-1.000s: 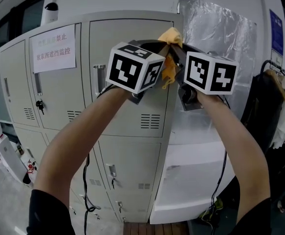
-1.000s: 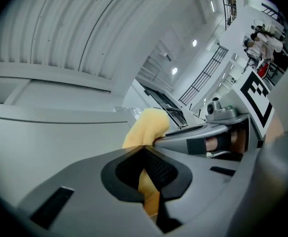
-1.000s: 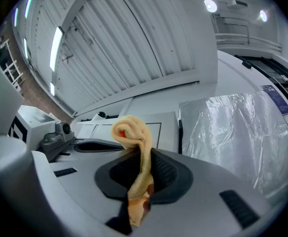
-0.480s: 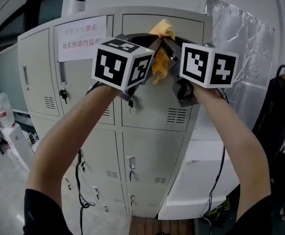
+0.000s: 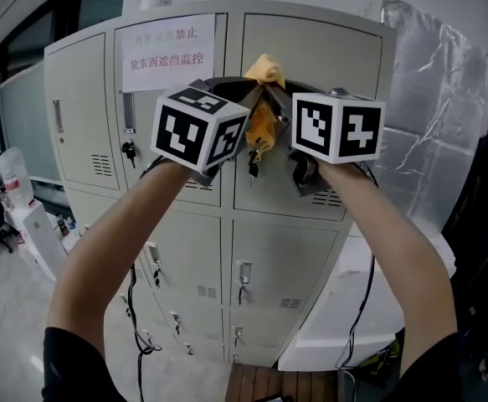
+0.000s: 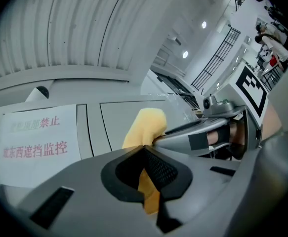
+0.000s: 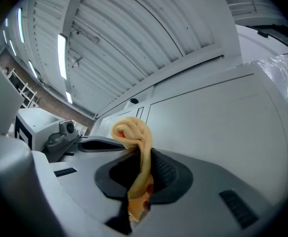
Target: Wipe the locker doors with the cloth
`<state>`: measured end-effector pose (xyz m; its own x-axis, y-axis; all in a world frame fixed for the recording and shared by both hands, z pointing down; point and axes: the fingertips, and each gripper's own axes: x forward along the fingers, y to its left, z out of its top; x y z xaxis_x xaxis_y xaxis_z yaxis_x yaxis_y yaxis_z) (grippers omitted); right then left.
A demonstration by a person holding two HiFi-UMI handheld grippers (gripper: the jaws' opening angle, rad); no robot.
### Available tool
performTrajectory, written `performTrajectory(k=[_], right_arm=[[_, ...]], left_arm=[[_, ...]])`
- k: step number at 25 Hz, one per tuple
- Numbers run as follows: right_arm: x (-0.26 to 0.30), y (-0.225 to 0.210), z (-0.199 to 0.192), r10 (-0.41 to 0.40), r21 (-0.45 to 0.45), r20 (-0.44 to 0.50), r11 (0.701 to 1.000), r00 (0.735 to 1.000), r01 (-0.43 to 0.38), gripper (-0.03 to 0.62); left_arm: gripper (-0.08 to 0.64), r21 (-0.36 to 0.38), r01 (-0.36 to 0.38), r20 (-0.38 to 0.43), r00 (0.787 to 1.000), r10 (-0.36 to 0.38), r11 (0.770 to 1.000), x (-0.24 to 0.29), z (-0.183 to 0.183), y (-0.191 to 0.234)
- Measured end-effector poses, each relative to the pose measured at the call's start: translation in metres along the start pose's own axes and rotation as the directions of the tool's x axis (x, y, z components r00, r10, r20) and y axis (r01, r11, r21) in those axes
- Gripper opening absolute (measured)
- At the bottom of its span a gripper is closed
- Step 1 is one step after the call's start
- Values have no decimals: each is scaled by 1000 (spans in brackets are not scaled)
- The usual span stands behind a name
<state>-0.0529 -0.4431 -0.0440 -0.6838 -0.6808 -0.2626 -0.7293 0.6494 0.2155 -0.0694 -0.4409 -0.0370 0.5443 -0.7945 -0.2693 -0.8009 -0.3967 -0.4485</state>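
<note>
A yellow cloth (image 5: 263,69) is bunched between both grippers, raised in front of the grey locker (image 5: 310,65). My left gripper (image 5: 248,90) is shut on the yellow cloth (image 6: 144,127), which pokes up past its jaws. My right gripper (image 5: 275,95) is shut on the same cloth (image 7: 136,147), with a twisted loop standing above the jaws and a tail hanging below. The two grippers meet tip to tip near the top edge of the upper right locker door. Whether the cloth touches the door is hidden by the marker cubes.
A white paper notice (image 5: 166,50) with red and black print is taped on the upper left door (image 5: 168,115). Keys hang in the locks (image 5: 129,150). Silver foil sheeting (image 5: 432,115) covers a unit to the right. Bottles and a white box (image 5: 26,224) stand on the floor at left.
Both grippers with the cloth have shifted leftward and slightly down across the locker top, and the head view has swung so more of the lockers shows.
</note>
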Motion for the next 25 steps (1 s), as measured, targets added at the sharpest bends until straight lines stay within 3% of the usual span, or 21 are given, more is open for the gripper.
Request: performTrajectory(k=[4, 8, 14, 20, 25], right_arm=[[12, 3, -22, -15, -38, -37, 999, 999, 13, 72], [16, 2, -30, -31, -78, -30, 997, 999, 28, 72], [19, -1, -31, -20, -66, -28, 998, 999, 18, 72], [18, -3, -33, -28, -78, -27, 997, 999, 26, 72], [14, -6, -33, -45, -111, -46, 993, 998, 40, 72]], left_arm=[[18, -7, 3, -19, 1000, -3, 1000, 2, -24, 5], [18, -38, 10, 35, 999, -8, 999, 5, -31, 7], [18, -55, 18, 79, 997, -14, 998, 6, -32, 8], [18, 0, -8, 65, 998, 8, 1000, 8, -33, 6], [18, 1, -17, 43, 999, 17, 1000, 9, -32, 2]])
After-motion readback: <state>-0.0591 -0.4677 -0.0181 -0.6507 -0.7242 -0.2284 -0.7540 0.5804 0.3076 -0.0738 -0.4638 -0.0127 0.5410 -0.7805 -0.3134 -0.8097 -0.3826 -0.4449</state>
